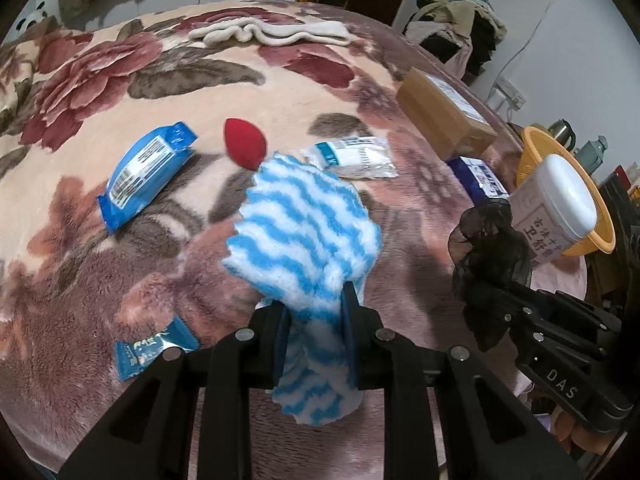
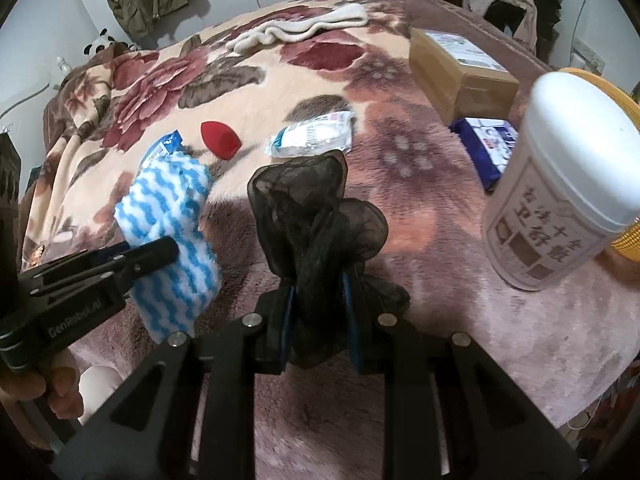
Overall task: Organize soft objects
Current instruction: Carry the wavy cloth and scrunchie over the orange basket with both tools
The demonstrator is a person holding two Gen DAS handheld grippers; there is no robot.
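My left gripper (image 1: 316,300) is shut on a fluffy blue-and-white striped cloth (image 1: 304,232) and holds it above the floral blanket; the cloth also shows in the right wrist view (image 2: 168,216). My right gripper (image 2: 320,284) is shut on a black mesh scrunchie (image 2: 312,216), also seen at the right of the left wrist view (image 1: 488,248). A red teardrop sponge (image 1: 245,143) (image 2: 220,140) lies on the blanket ahead. The two grippers are side by side, apart.
On the floral blanket (image 1: 100,72) lie a blue wipes pack (image 1: 144,172), a clear packet (image 1: 352,156), a small blue sachet (image 1: 154,354), a dark blue pack (image 2: 486,148), a cardboard box (image 2: 460,68), a white canister (image 2: 560,184), an orange basket (image 1: 532,152) and a cream towel (image 1: 272,32).
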